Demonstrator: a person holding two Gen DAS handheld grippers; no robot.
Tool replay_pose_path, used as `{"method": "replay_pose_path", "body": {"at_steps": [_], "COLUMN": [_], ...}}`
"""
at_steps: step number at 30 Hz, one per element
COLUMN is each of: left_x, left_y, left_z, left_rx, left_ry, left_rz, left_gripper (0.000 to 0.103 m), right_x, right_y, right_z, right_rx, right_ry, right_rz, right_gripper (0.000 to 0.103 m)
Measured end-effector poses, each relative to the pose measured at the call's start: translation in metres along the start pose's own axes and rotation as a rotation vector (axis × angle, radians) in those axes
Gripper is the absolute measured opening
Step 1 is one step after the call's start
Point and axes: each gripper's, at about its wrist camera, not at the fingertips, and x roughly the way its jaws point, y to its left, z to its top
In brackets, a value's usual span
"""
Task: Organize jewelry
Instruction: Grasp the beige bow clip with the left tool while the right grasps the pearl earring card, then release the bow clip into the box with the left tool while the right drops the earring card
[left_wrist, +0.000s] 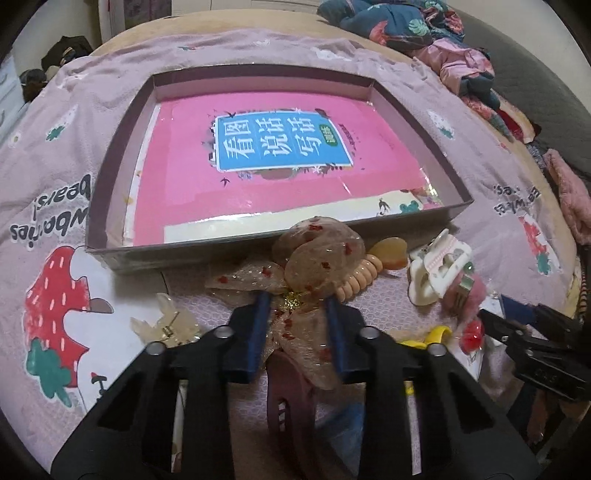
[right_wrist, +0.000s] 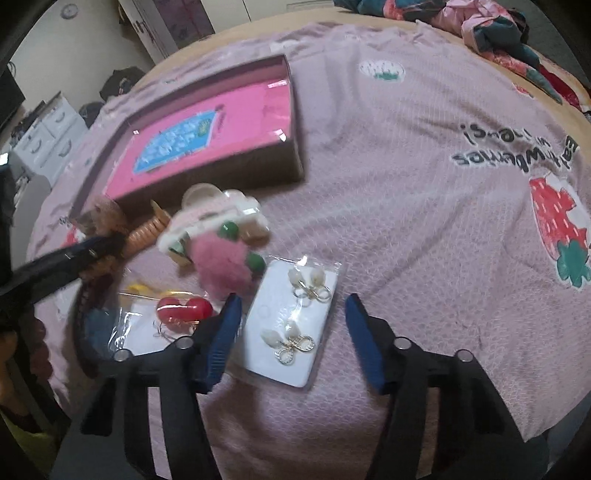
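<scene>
We see a bed spread with a pink strawberry-print blanket (right_wrist: 424, 184). On it sits a shallow open box (left_wrist: 110, 192) lined with a pink book cover (left_wrist: 280, 173).

Just in front of the box's near wall lies the jewelry pile. The left gripper (left_wrist: 297, 306) has its blue jaws closed in on a sheer beige bow hair clip (left_wrist: 314, 258) flecked with red; the pads press the bow's gathered middle from both sides. Touching the bow on its right: a peach spiral hair tie (left_wrist: 360, 278) and an amber-coloured piece (left_wrist: 389, 253). Further right, a white claw clip (left_wrist: 439, 266). Left of the gripper, a small clear clip (left_wrist: 162, 325) lies on the blanket. A dark plum claw clip (left_wrist: 288, 398) sits under the gripper body.

The right gripper (right_wrist: 291, 306) has its jaws apart, straddling a white earring card (right_wrist: 291, 325) in a clear sleeve, which carries two pairs of gold-wire earrings with pale stones. The left pad stands just beside the card's edge; the right pad is clear of it, so nothing is gripped. Left of the card: a pink pompom (right_wrist: 221, 266) with green beads, and red ball earrings (right_wrist: 184, 308) in another sleeve. This view is motion-blurred toward the box.
</scene>
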Motion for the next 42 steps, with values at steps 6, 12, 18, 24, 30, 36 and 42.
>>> {"method": "replay_pose_path", "body": {"at_steps": [6,12,18,24,30,36,42], "left_x": [-0.014,-0.034,-0.055,-0.080,-0.099,-0.104,-0.098], "left_y": [0.005,0.003,0.005,0.012,0.028,0.049,0.067], "left_z": [-0.004,-0.007,-0.004,0.007,0.022,0.038,0.052], "left_rx": [0.001,0.012,-0.005,-0.020,-0.039,-0.066,-0.086], "left_ry": [-0.032,-0.076,-0.114,-0.175,-0.227,-0.258,-0.258], "left_rz": [-0.043,-0.082,-0.126,-0.135,-0.111,-0.068,-0.028], "left_gripper": [0.002,0.001,0.001,0.001,0.001,0.001,0.001], "right_x": [-0.007,-0.022,-0.045,-0.067,-0.081,-0.083,-0.075], "right_y": [-0.013,-0.015,-0.007,0.004,0.021,0.043,0.064], "right_z": [-0.008,-0.015,-0.014,-0.001,0.023,0.052,0.084], "right_rx": [-0.009,-0.025,-0.079,-0.126,-0.179,-0.231,-0.285], "right_ry": [-0.020,-0.064,-0.127,-0.182,-0.232,-0.260,-0.281], "right_rz": [0.003,0.016,0.009,0.019,0.045,0.081,0.087], "right_gripper": [0.038,0.037,0.037,0.037,0.037,0.037,0.037]}}
